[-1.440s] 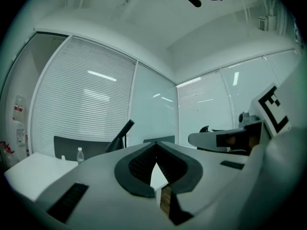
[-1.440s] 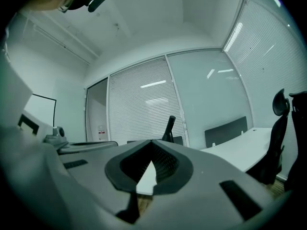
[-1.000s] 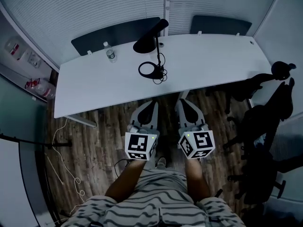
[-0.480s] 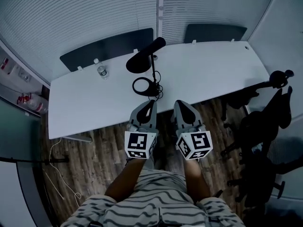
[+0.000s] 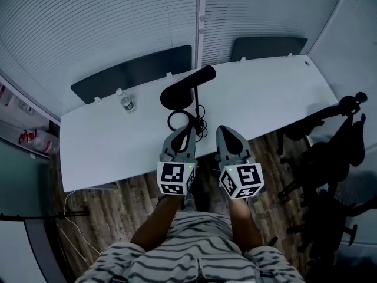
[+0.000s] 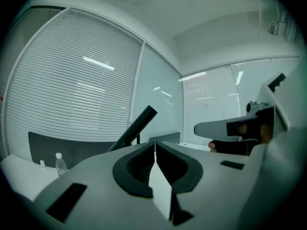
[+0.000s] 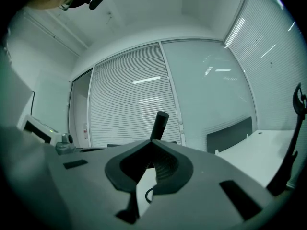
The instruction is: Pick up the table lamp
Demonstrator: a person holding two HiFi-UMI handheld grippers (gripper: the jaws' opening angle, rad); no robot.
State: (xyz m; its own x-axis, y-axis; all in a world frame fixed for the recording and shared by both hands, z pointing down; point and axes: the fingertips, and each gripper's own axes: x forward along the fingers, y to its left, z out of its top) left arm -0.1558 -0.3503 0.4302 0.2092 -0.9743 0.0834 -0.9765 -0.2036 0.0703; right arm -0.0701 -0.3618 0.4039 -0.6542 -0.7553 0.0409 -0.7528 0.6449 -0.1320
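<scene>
The black table lamp (image 5: 182,93) stands near the middle of the white table (image 5: 100,149), with its long head tilted, its ring base (image 5: 178,121) close to the near edge and a coiled cable (image 5: 201,128) beside it. My left gripper (image 5: 187,128) is shut and empty, its tip at the table's near edge right by the ring base. My right gripper (image 5: 222,129) is also shut and empty, just right of the cable. In the left gripper view the lamp head (image 6: 136,127) rises behind the closed jaws. The right gripper view shows the lamp head (image 7: 159,124) above that gripper's closed jaws.
A small water bottle (image 5: 125,102) stands on the table's left rear. Two dark panels (image 5: 132,72) sit behind the table against the blinds. Black office chairs (image 5: 330,158) crowd the right side. A thin cable (image 5: 70,217) lies on the wooden floor at left.
Both grippers have moved forward together toward the table. Their tips, a second ago over the floor, are now at the table's near edge beside the lamp base.
</scene>
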